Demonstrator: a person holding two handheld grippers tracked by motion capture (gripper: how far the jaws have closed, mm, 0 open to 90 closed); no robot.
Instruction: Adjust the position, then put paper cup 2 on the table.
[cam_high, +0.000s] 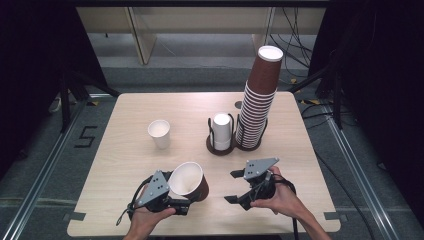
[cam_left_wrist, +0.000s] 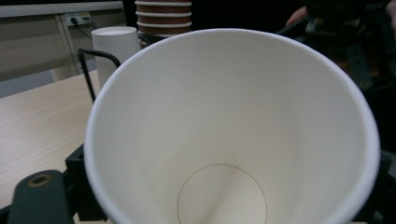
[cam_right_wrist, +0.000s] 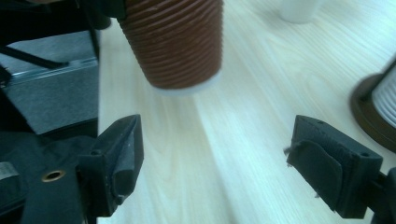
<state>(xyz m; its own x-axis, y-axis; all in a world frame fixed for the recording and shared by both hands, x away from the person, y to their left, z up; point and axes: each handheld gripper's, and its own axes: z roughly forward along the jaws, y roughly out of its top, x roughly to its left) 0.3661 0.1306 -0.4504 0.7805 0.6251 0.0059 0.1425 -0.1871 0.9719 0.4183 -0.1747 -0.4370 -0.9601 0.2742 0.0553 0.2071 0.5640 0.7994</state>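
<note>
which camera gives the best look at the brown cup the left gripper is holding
The high view: the brown cup shows whole, tilted, in the left gripper. The left gripper view looks into its white inside; the right gripper view shows its ribbed lower wall and base.

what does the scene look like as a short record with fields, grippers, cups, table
left gripper: shut on the brown ribbed paper cup, held tilted, mouth toward the camera, off the table
right gripper: open, jaws wide apart, holding nothing, aimed at the cup's base
white paper cup: upright, alone on the left half of the table
cup holder: dark wire rack, two round bases
white cup stack: short, in the left slot
brown cup stack: tall, leaning, in the right slot
table: light wood
</note>
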